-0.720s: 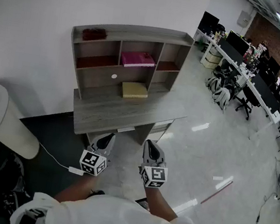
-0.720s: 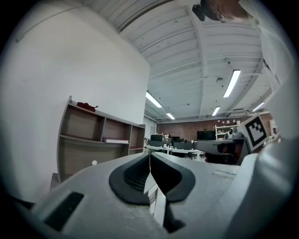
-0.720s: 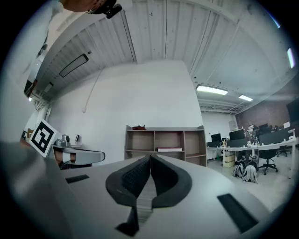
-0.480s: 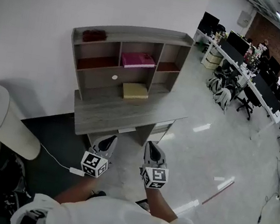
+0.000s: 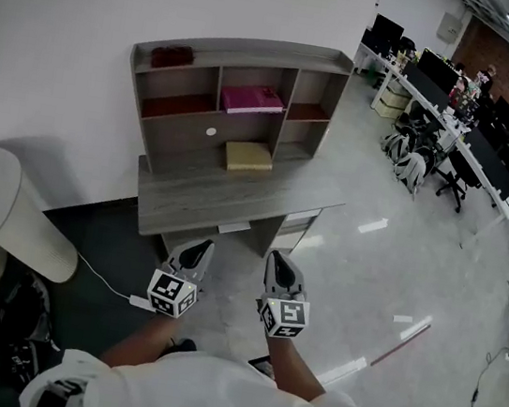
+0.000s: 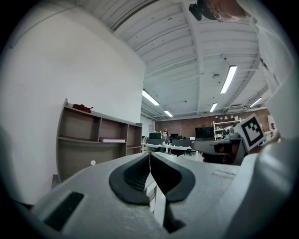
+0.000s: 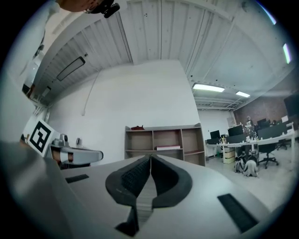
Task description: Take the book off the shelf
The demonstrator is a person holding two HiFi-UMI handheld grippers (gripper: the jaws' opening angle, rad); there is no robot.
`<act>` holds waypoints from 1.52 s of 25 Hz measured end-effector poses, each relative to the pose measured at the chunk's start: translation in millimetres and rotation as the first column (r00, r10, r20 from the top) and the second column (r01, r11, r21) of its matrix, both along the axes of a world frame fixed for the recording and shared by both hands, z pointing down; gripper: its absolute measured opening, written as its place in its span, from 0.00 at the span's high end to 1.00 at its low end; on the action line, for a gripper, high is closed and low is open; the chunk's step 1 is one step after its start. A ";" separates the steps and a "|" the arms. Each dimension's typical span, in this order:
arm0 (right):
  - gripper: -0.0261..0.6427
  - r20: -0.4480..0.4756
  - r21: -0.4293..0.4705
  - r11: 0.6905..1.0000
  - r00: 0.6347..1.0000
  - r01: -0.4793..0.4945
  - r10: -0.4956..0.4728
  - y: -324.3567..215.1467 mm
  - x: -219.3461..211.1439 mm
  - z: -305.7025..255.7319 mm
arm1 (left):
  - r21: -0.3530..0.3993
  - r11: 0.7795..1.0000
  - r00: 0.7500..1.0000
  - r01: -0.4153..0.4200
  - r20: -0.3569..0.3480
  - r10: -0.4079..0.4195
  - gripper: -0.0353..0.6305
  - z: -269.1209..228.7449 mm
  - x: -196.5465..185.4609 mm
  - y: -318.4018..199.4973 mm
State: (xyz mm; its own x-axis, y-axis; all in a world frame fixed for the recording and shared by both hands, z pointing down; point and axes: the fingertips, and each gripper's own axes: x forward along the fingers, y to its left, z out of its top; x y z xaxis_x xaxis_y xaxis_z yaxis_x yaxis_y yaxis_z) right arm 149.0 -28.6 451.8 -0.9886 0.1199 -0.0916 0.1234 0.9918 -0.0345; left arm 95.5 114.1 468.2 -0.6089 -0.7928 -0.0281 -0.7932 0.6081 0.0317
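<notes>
Before desk (image 5: 225, 211), left gripper (image 5: 196, 250), right gripper (image 5: 279, 262) level.

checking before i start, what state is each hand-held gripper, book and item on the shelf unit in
left hand-held gripper: shut, empty
right hand-held gripper: shut, empty
pink book: flat in the middle upper compartment of the shelf, untouched
tan item: flat on the desk below the compartments
dark red item: on the shelf top, left end
</notes>
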 end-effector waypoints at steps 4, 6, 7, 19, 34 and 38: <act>0.94 0.037 -0.010 0.998 0.998 0.061 -0.060 3.2 9.4 -0.8 | -0.010 1.000 1.000 -0.002 0.000 0.002 0.92 4.1 6.5 -5.7; 0.94 0.019 -0.002 0.998 0.998 0.059 -0.059 0.7 13.0 1.8 | -0.016 1.000 1.000 0.000 0.003 0.000 0.92 4.1 10.9 -8.5; 0.94 0.014 -0.005 0.998 0.998 0.056 -0.056 -1.7 15.1 2.9 | -0.020 1.000 1.000 -0.001 0.008 0.002 0.92 4.0 13.6 -10.3; 0.94 0.018 -0.039 0.997 0.998 0.066 -0.065 -19.3 38.9 14.0 | -0.034 0.999 1.000 0.001 0.017 0.000 0.92 11.3 41.2 -18.7; 0.94 0.122 -0.016 0.994 0.987 0.109 -0.106 -25.1 0.5 3.4 | 0.015 0.999 0.997 0.040 0.060 -0.041 0.92 7.5 -7.5 -21.9; 0.94 0.133 -0.003 0.993 0.984 0.121 -0.120 -27.5 -26.3 2.8 | 0.025 0.999 0.997 0.045 0.056 -0.046 0.92 12.2 -39.5 -28.2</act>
State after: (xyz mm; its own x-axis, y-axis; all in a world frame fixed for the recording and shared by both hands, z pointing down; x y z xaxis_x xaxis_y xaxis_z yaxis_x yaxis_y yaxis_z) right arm 122.6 -56.1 454.5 -0.9459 0.2357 -0.2228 0.2462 0.9690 -0.0202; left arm 56.0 85.9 480.4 -0.6414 -0.7628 -0.0822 -0.7655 0.6434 0.0026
